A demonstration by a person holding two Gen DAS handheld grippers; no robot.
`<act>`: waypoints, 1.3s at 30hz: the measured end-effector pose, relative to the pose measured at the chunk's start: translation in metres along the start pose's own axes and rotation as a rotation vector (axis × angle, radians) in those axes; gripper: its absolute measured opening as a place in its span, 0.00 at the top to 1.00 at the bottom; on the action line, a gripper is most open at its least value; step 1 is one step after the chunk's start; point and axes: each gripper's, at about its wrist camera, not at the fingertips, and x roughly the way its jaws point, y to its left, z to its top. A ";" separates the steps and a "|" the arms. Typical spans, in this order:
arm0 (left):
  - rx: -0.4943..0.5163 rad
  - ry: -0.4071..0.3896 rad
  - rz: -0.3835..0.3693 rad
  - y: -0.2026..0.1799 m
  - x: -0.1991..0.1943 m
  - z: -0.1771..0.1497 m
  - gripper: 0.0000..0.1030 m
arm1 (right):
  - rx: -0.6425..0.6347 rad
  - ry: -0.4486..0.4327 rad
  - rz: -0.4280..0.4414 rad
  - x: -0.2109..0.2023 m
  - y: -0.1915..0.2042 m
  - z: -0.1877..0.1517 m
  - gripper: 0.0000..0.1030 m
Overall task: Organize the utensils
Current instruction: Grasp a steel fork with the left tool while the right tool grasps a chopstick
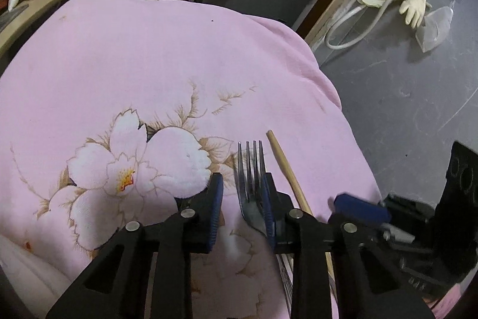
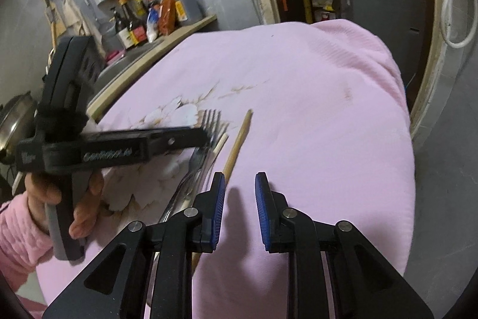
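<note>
- Cloth [image 1: 149, 65], pink with a printed white blossom, covers the rounded surface where the work takes place.
- Fork [image 1: 251, 169] lies on the cloth near the blossom, its tines pointing away from the left wrist camera.
- Wooden chopstick [image 1: 283, 166] lies on the cloth just beside the fork, on its right in the left wrist view, roughly parallel to it.
- Left gripper [image 1: 242, 184] is angled down over the fork. Its jaws are released, with a clear gap between the blue pads. The fork's head sits in that gap close against the right-hand pad; the other pad stands apart from it, so nothing is clamped.
- Right gripper [image 2: 240, 184] is angled down at the cloth just to the right of the chopstick. Its jaws are also released, with only bare pink cloth and a shadow between the pads. The chopstick passes beside and under the left-hand finger, outside the gap.
- Hand [image 2: 86, 199] with a pink sleeve [image 2: 18, 229] grips the left tool's handle, seen from the right wrist view; that tool's tip reaches over the fork's tines.
- Bottles [image 2: 140, 20] stand on a counter beyond the cloth.
- Pale gloves [image 1: 412, 2] and a white hose [image 1: 343, 29] lie on the grey floor, well apart from the utensils.
</note>
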 end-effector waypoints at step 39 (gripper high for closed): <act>0.051 0.030 0.028 -0.024 -0.016 -0.020 0.98 | 0.078 0.113 -0.080 -0.002 0.003 -0.002 0.94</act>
